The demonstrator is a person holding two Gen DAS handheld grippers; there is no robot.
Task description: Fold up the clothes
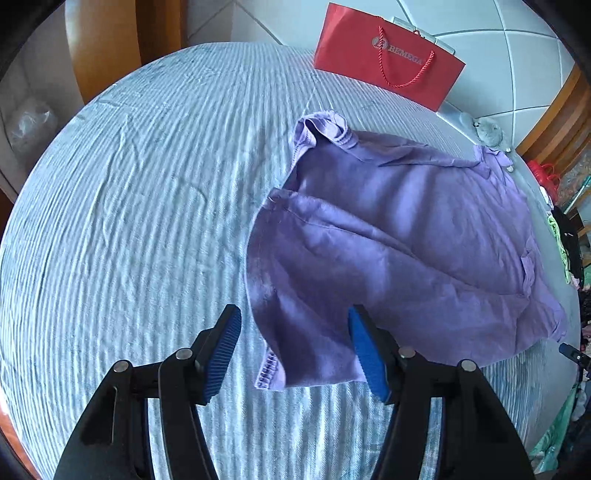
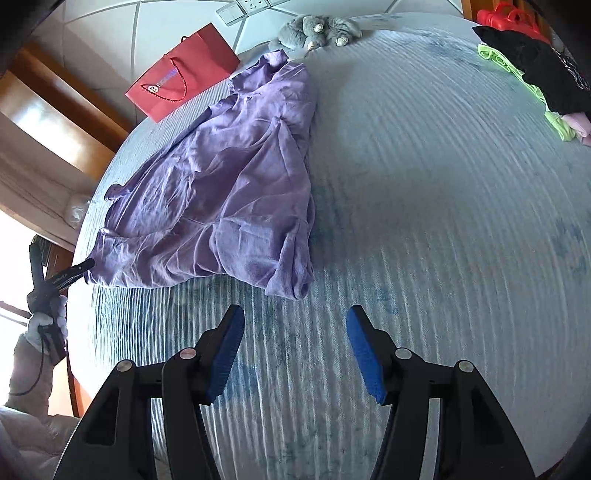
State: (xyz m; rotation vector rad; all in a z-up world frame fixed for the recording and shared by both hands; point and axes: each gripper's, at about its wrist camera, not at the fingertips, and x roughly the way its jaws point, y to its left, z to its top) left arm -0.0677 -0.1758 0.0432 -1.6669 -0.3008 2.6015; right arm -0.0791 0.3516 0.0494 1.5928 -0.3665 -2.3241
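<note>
Far edge: red paper bag [image 1: 388, 55] and grey plush toy [image 2: 317, 29] by the headboard.
Right side: pile of clothes [image 2: 535, 70].
Purple shirt [image 1: 388, 240]: crumpled on the striped bed [image 1: 147, 184].
Left tool [image 1: 293, 336]: jaws apart above the shirt's near corner, holding nothing.
Right tool [image 2: 293, 336]: jaws apart over bare bedding, shirt hem just beyond.

- Bed [image 2: 424, 184], covered in a pale blue ribbed, wrinkled spread.
- Purple shirt [image 2: 229, 192] lies crumpled on it.
- Red paper bag [image 2: 184, 70] stands at the head end.
- Grey plush toy [image 2: 317, 29] beside it.
- Heap of black and green clothes [image 2: 535, 70] at the far edge.
</note>
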